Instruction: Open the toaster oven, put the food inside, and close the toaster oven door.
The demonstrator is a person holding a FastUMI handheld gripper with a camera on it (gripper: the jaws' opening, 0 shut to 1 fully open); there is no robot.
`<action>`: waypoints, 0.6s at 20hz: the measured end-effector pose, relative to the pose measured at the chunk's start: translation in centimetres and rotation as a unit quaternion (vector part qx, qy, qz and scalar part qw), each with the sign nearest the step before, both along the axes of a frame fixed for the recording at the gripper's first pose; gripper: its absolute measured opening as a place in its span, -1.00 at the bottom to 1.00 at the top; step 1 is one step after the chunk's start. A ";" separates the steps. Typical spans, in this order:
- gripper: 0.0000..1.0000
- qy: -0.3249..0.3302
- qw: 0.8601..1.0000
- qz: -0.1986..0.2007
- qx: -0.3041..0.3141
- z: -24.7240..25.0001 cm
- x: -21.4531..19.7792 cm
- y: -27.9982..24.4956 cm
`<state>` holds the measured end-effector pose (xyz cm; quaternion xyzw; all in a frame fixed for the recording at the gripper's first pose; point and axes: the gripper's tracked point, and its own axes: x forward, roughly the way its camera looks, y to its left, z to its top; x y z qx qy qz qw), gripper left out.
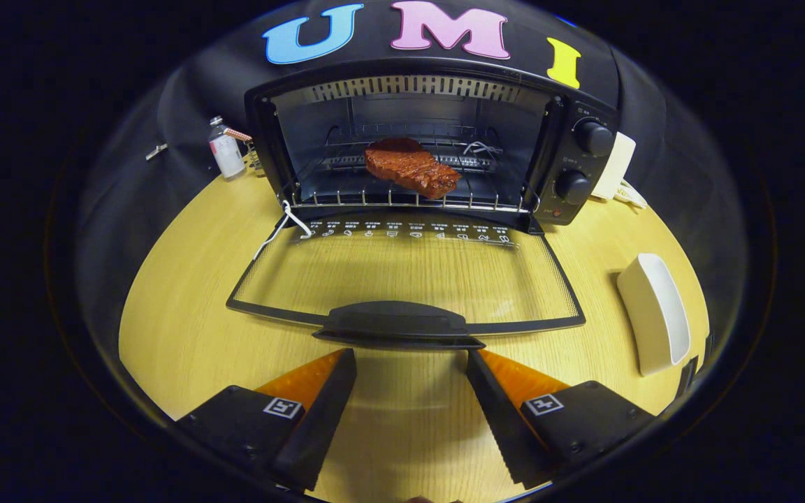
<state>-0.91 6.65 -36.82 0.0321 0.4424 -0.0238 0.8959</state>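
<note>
Ahead — lowered door [402, 279], tool [411, 356] agape.

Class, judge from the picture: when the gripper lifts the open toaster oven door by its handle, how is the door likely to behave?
The door is probably stiff, since its flat glass pane sits in a dark frame. It should swing up about its edge by the oven's mouth rather than slide. The glass looks fragile, so close it gently. The open gripper waits just short of the handle.

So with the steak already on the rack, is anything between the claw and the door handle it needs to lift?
Nothing visible. The open claw sits just short of the door handle, with bare table between its fingers. The steak lies inside on the rack, clear of the door's swing.
</note>
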 end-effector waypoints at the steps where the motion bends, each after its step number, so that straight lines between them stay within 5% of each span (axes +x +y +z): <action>1: 0.97 0.000 1.000 -0.002 0.002 0.2 0.0 0.0; 12: 0.98 -0.064 0.998 0.019 -0.007 5.5 -0.3 -0.1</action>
